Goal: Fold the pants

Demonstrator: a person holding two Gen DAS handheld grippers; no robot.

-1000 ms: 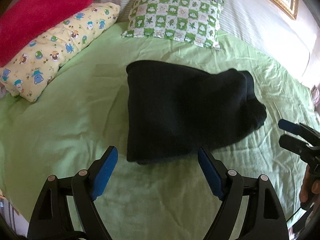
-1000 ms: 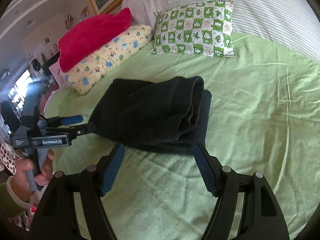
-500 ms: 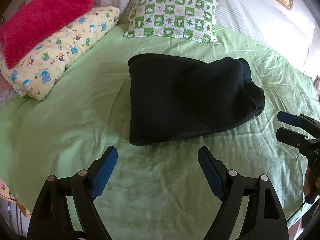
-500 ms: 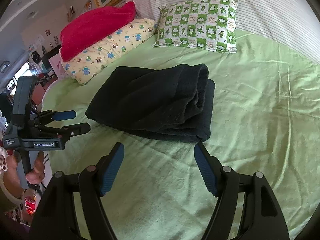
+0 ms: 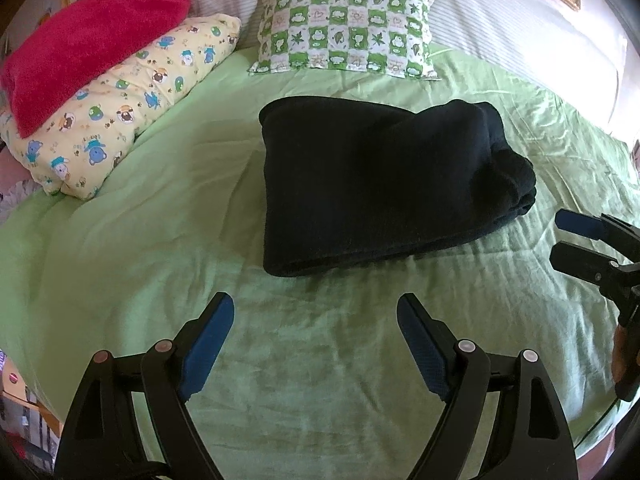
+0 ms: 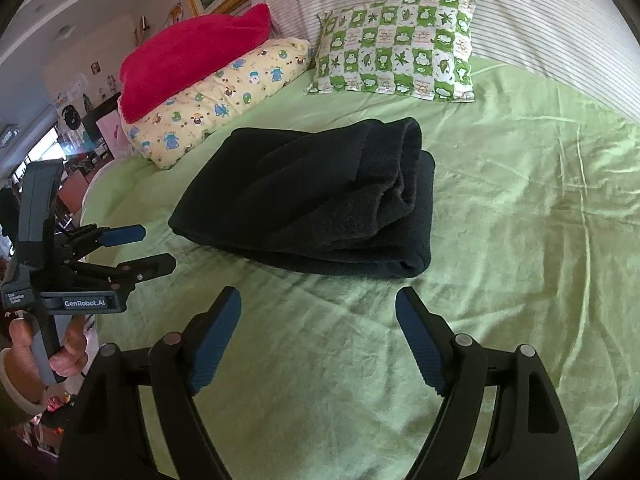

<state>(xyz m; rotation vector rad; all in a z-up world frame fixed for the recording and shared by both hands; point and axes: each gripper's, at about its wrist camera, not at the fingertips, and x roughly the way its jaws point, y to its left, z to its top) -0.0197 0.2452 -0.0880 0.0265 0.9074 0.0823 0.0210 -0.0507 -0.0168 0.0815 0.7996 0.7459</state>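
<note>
The black pants [image 5: 380, 184] lie folded into a compact bundle on the green bed sheet [image 5: 160, 240], with the thick stacked layers at their right end. They also show in the right wrist view [image 6: 320, 200]. My left gripper [image 5: 314, 310] is open and empty, held back from the bundle's near edge. My right gripper [image 6: 318, 300] is open and empty, also short of the bundle. Each gripper shows in the other's view: the right one [image 5: 560, 236] at the right edge, the left one [image 6: 160, 246] at the left.
A green-and-white checked pillow [image 5: 344, 32] lies at the head of the bed. A yellow cartoon-print pillow [image 5: 120, 108] with a red fuzzy blanket [image 5: 88, 44] on it lies at the left. A striped headboard cushion [image 6: 540, 12] stands behind. Room clutter [image 6: 72, 128] sits beyond the bed's left edge.
Both grippers have drawn back from the folded pants, which now sit farther off. The pants have not moved, and both grippers stay open.
</note>
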